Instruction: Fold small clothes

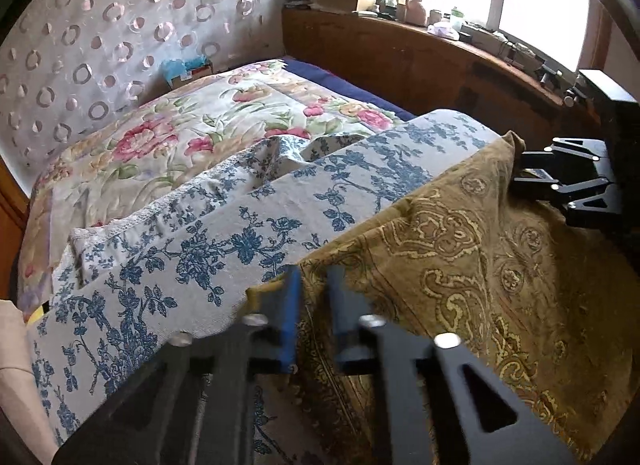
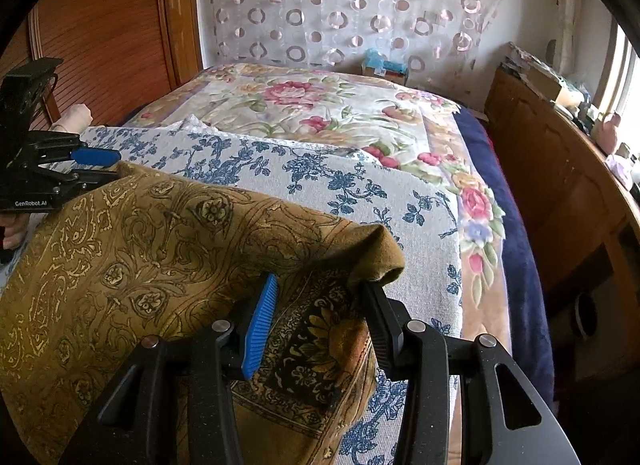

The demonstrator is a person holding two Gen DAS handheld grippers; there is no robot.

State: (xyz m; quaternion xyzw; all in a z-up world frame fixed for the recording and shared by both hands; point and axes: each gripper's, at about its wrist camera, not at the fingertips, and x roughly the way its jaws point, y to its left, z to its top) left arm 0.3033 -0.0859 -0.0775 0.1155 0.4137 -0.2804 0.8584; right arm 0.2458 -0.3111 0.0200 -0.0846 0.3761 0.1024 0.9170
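Left claw, lower centre of its own view, pointing steeply down, fingers nearly together on brown patterned cloth. Right claw, lower centre of its view, fingers partly apart, cloth between them; grip uncertain.

Olive-gold paisley cloth, blue-on-white floral spread, pink rose quilt, navy blanket

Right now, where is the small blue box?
In both wrist views, the small blue box sits at the far edge of the floral quilt, against the circle-patterned curtain.
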